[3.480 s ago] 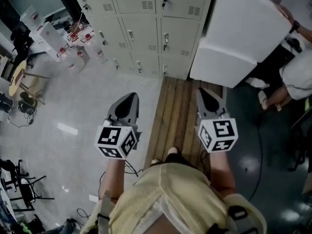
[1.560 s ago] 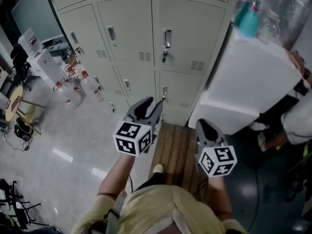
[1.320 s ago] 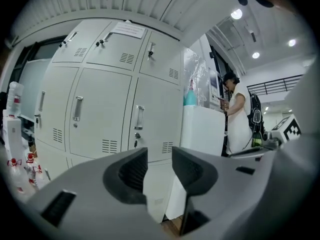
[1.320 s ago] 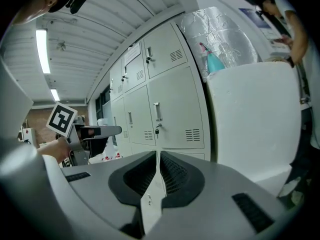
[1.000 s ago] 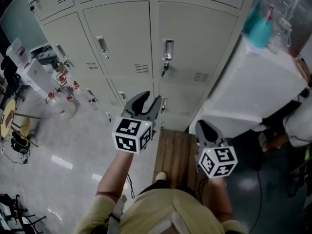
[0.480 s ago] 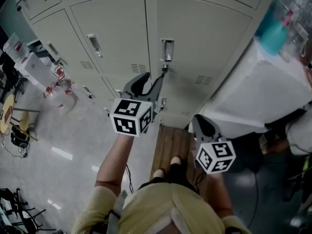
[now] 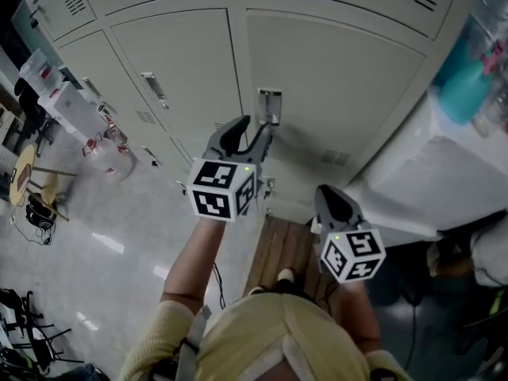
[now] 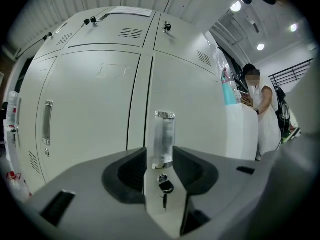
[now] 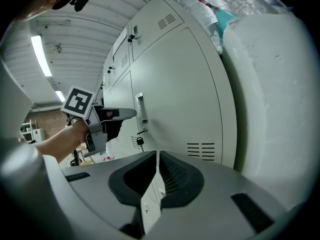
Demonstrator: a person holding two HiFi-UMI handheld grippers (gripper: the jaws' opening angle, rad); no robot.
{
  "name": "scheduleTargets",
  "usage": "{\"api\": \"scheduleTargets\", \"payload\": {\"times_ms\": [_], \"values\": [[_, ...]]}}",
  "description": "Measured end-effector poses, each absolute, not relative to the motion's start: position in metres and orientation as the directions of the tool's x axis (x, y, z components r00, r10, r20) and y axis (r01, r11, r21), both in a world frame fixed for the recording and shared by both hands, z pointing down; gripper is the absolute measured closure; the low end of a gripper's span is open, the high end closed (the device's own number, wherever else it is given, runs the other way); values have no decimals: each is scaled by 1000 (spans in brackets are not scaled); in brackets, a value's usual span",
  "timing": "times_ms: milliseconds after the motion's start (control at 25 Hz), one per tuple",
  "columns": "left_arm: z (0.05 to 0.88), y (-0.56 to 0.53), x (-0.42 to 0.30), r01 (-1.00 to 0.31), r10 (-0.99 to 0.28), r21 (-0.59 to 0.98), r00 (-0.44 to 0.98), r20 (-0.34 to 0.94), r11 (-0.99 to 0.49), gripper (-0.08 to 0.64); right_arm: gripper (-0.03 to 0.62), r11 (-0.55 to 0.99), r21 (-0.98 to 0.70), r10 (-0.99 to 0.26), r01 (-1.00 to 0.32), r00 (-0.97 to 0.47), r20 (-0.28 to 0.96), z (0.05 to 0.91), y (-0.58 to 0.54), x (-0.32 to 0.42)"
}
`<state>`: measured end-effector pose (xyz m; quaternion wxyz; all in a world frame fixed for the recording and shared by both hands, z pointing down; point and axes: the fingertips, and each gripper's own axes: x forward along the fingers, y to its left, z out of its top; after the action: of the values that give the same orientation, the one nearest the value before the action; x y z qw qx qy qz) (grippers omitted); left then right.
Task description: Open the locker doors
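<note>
Head view: locker handle (image 7: 269, 106) sits just beyond left gripper (image 7: 254, 127).

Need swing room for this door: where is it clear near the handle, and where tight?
Bare door panel right of the handle, and bare floor left of the wooden boards. Crowded: the white block beside the lockers at right, bottles on the floor at left.

Pale grey locker doors (image 7: 333, 86), shut, chrome handles (image 7: 269, 106) upright.
</note>
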<state>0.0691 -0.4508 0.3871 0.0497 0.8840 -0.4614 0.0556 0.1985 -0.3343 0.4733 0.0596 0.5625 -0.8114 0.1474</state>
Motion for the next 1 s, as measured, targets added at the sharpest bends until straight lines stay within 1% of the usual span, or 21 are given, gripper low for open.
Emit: {"api": "scheduleTargets", "payload": {"times_ms": [480,1000], "values": [[383,-474,73,-873,-866,11,486,117,-488,405,586,385,-184,-867,-904,-423,263,474,-361,201],[391,-480,79,-885,-874,37,464,142,-464,407,586,373,-175,-866,-911,-410,286,480,-355,210]]}}
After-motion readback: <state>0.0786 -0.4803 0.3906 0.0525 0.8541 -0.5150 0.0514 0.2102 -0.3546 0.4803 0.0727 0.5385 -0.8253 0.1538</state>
